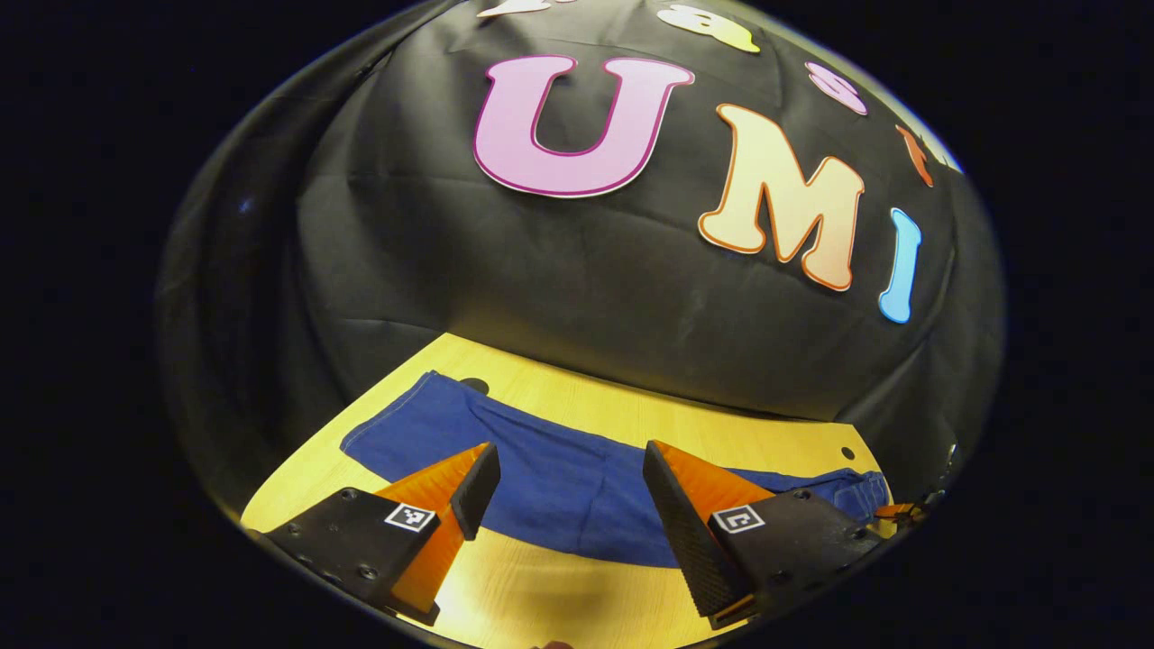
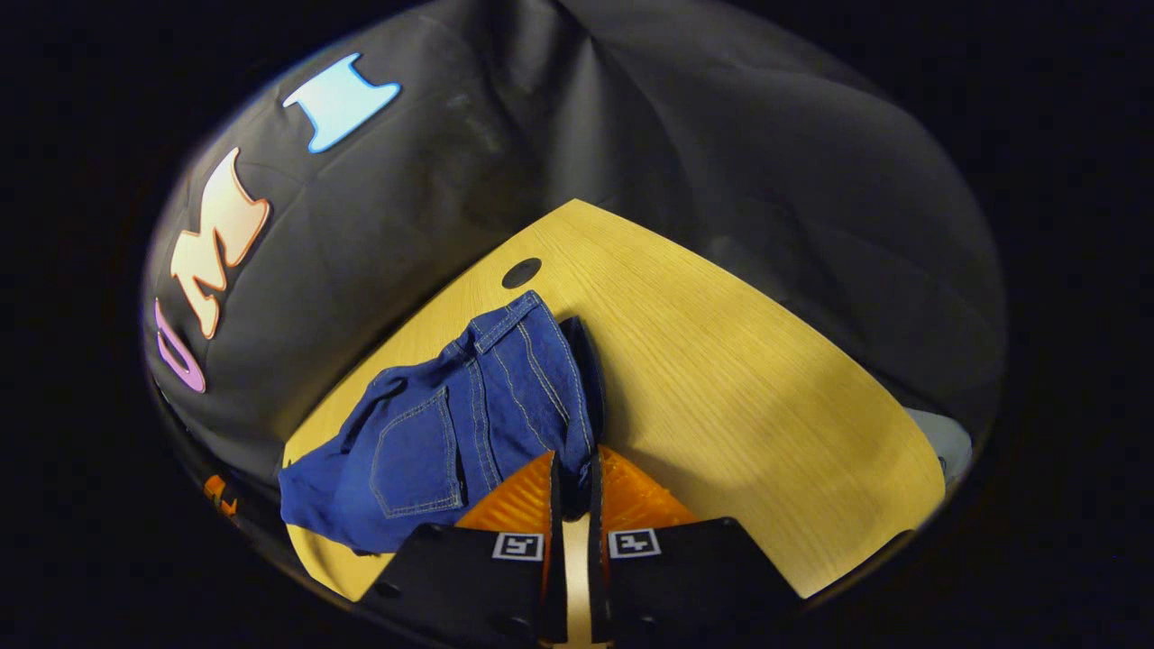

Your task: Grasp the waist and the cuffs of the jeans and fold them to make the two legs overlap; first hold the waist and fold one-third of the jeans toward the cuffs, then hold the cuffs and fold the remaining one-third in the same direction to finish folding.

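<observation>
right gripper point(image 2: 573, 469) pinches jeans point(image 2: 469, 424); left gripper point(image 1: 568, 487) wide.

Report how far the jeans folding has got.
Done: in the left gripper view the jeans lie as one long strip on the table, so the legs seem overlapped already.
In hand: the right gripper is shut on the waist, bunching it up. The left gripper hangs open over the middle.
Left: laying the waist third flat toward the cuffs, then the cuff fold.
</observation>
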Demonstrator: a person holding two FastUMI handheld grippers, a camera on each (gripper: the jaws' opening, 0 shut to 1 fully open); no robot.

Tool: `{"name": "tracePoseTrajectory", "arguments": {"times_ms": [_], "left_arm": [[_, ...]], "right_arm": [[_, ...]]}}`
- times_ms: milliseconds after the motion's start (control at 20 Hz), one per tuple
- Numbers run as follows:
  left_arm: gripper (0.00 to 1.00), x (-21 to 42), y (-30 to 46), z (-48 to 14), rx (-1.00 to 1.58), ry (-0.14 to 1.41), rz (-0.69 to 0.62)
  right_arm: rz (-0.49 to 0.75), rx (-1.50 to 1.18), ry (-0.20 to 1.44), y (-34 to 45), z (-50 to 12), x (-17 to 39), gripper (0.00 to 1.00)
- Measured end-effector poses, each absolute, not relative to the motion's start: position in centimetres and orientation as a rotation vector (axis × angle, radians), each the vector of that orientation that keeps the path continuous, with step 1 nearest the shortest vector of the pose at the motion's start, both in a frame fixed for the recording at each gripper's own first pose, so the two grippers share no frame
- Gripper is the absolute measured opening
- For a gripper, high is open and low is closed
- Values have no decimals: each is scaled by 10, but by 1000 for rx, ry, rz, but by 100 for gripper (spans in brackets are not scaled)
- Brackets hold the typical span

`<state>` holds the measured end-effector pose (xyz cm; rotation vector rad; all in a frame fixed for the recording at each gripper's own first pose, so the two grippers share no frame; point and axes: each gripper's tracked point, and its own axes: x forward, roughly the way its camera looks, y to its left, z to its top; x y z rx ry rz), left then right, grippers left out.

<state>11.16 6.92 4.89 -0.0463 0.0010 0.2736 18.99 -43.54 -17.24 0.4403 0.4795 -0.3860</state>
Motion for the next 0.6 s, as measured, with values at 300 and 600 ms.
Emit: {"name": "tracePoseTrajectory", "arguments": {"times_ms": [300, 600], "left_arm": [[95, 90, 77, 52, -52, -1, 256], [95, 75, 95, 36, -68, 24, 229]], "right_arm": [[-472, 304, 383, -437, -126, 171, 4], [-567, 127, 215, -423, -34, 154, 4]]}}
